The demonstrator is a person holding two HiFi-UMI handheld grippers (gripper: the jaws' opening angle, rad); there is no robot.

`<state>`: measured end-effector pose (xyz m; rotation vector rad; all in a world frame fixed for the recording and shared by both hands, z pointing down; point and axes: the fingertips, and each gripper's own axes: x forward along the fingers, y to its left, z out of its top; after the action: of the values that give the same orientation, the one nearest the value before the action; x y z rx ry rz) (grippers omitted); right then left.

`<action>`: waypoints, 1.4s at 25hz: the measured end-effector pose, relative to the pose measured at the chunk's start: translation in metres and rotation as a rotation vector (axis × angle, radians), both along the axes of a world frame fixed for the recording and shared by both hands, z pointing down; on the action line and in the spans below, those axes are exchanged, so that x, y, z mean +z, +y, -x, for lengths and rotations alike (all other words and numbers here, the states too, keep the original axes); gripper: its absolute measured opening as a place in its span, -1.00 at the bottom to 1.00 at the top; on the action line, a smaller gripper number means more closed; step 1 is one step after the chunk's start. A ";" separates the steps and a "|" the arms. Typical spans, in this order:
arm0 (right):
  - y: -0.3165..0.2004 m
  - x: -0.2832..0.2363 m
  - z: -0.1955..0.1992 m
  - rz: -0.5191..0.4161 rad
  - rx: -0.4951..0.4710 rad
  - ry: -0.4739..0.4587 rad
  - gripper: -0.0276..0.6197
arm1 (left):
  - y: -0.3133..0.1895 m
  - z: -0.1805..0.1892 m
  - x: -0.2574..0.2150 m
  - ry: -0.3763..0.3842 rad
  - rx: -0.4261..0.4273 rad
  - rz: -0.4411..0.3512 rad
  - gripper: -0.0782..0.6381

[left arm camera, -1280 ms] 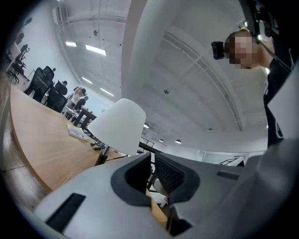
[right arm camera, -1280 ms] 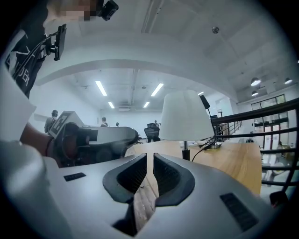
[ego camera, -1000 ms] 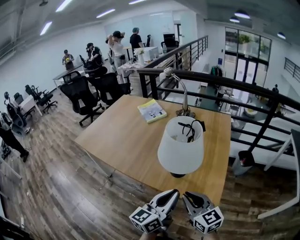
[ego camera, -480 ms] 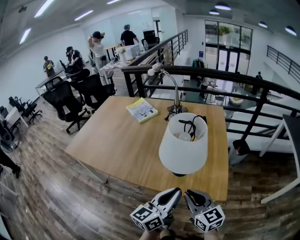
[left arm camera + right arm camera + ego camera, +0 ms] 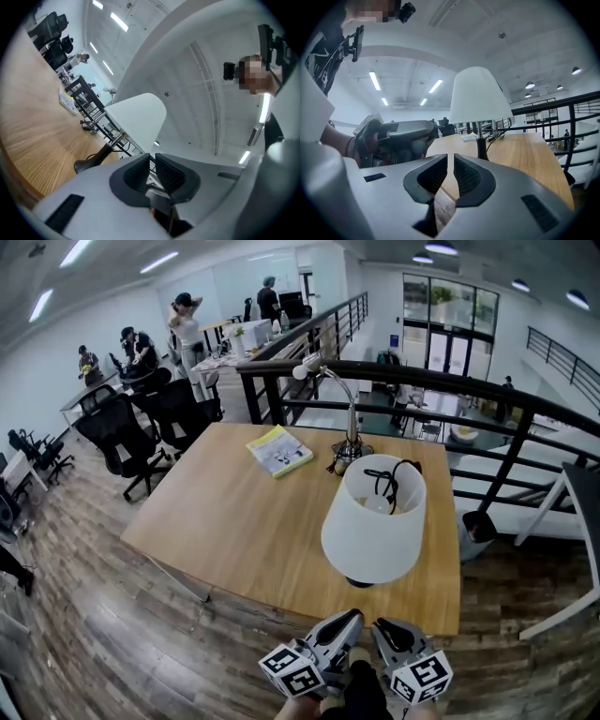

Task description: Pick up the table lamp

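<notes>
table lamp [image 5: 373, 521] stands upright on the wooden counter [image 5: 253, 521], at its near right part, close to the near edge, with a white shade, a dark base and a black cord looped in the shade's top. i see the left gripper [image 5: 345, 624] and right gripper [image 5: 386, 630] side by side just off that edge, clear of the lamp. both pairs of jaws are pressed together with nothing between them. farther back lie a yellow booklet [image 5: 278, 448] and a gooseneck lamp [image 5: 349, 432].
</notes>
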<state>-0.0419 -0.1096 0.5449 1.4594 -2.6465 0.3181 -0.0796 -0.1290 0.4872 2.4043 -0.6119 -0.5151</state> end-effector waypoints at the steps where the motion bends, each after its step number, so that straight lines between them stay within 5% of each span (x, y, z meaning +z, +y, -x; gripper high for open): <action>1: -0.003 0.003 0.002 0.001 -0.005 -0.001 -0.74 | -0.003 0.002 0.001 0.021 -0.001 0.009 -0.70; 17: -0.042 0.042 -0.006 0.025 -0.028 -0.001 -0.74 | -0.050 -0.015 0.017 0.129 0.070 -0.007 -0.38; 35: -0.069 0.048 -0.021 0.033 0.001 -0.005 -0.74 | -0.070 -0.041 -0.012 0.231 0.200 -0.122 -0.28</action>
<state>-0.0208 -0.1784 0.5933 1.4527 -2.6311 0.3643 -0.0386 -0.1988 0.4748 2.4376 -0.2426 -0.7480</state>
